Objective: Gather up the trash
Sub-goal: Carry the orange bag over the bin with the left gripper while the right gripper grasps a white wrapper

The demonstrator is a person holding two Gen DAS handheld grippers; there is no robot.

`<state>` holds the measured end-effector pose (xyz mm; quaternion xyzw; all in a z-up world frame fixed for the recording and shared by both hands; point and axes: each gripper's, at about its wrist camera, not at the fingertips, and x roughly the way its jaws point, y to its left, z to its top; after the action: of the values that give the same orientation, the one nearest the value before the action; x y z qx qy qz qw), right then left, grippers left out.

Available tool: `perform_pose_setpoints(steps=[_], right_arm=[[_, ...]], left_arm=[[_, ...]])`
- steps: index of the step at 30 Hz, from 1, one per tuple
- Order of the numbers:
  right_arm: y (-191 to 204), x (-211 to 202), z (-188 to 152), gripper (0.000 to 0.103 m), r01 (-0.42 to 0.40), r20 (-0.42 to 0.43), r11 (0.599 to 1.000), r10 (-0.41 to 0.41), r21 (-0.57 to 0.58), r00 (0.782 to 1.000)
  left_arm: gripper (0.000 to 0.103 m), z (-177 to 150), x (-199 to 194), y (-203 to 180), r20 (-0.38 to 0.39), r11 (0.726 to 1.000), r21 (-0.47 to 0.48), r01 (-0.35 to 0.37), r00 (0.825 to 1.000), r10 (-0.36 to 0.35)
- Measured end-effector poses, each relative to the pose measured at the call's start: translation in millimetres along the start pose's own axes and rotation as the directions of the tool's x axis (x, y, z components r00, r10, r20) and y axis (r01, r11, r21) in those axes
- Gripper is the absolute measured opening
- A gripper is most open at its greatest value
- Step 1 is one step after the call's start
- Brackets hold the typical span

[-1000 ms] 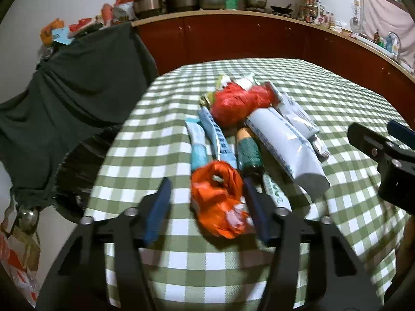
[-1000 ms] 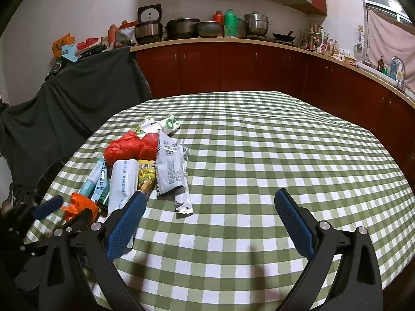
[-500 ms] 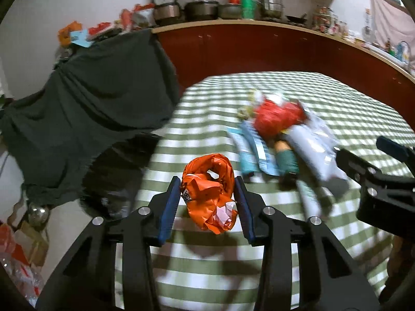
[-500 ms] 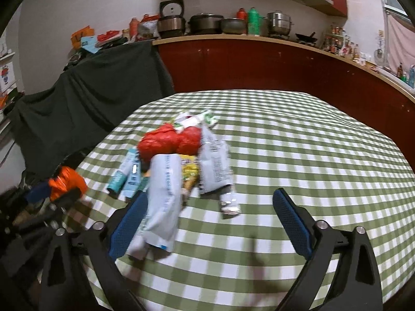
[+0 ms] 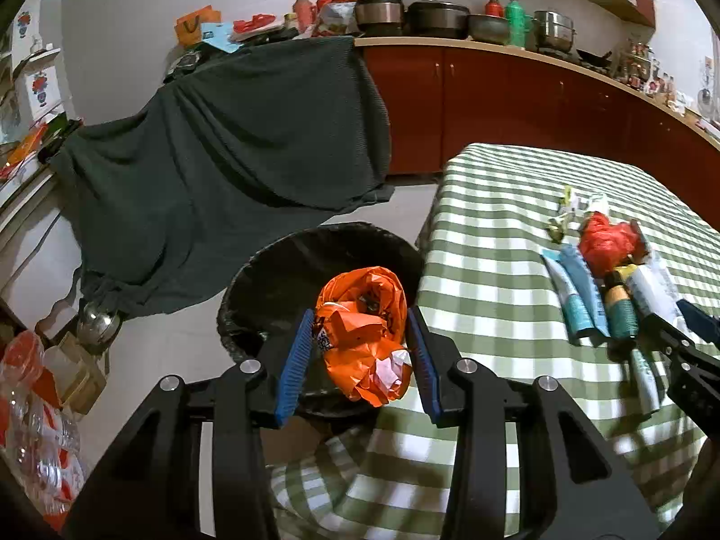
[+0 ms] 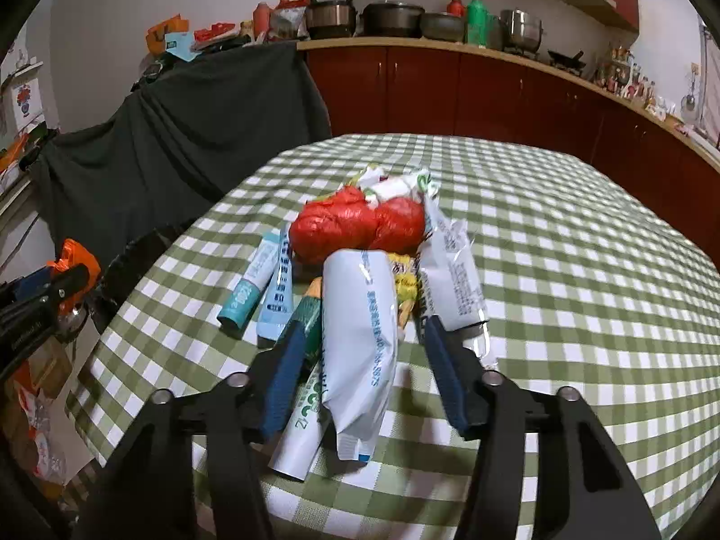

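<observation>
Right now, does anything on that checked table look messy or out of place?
Yes: a heap of trash lies on the green checked tablecloth, with a crumpled red bag, tubes and wrappers overlapping. One white packet sits between the right gripper fingers. Nothing looks spilled or broken.

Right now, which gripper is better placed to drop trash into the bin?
Left. The left gripper is shut on the orange bag, held over the black bin beside the table. The right gripper has just been closing around the white wrapper, over the table.
</observation>
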<state>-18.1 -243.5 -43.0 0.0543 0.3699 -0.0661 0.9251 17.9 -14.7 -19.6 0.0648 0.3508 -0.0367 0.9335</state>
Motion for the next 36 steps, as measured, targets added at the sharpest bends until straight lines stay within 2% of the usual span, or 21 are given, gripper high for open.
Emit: perform_pose_setpoints(steps=[2, 4, 11, 17, 25, 28, 36], right_arm=[[-1, 1, -2, 0.037, -0.008, -0.010, 1.000, 0.008, 0.006, 1.000], [-2, 1, -4, 0.033, -0.008, -0.011, 1.000, 0.008, 0.003, 1.000], [-3, -10, -2, 0.031, -0.002, 0.024, 1.000, 0.002, 0.000, 1.000], [10, -28, 12, 0.031, -0.032, 0.082, 0.999, 0.033, -0.012, 0.996], [56, -11, 40, 0.031, -0.153, 0.086, 0.986, 0.158, -0.064, 0.984], [86, 4, 49, 0.031, -0.211, 0.061, 0.973, 0.217, -0.098, 0.974], [138, 42, 71, 0.031, -0.290, -0.012, 0.947, 0.291, -0.136, 0.957]], left_arm=[[0.041, 0, 2, 2, -0.002, 1.000, -0.003, -0.007, 1.000, 0.007], [0.041, -1, 3, 3, -0.003, 1.000, -0.005, -0.011, 1.000, 0.011], [0.041, -3, 3, 7, -0.001, 1.000, -0.012, -0.017, 1.000, 0.017], [0.041, 1, 3, 19, 0.021, 0.999, -0.026, -0.045, 0.999, 0.046], [0.041, 13, 13, 44, 0.044, 0.993, -0.040, -0.108, 0.993, 0.110], [0.041, 16, 22, 54, 0.041, 0.990, -0.043, -0.135, 0.990, 0.137], [0.041, 22, 52, 79, 0.009, 0.981, -0.062, -0.181, 0.983, 0.182]])
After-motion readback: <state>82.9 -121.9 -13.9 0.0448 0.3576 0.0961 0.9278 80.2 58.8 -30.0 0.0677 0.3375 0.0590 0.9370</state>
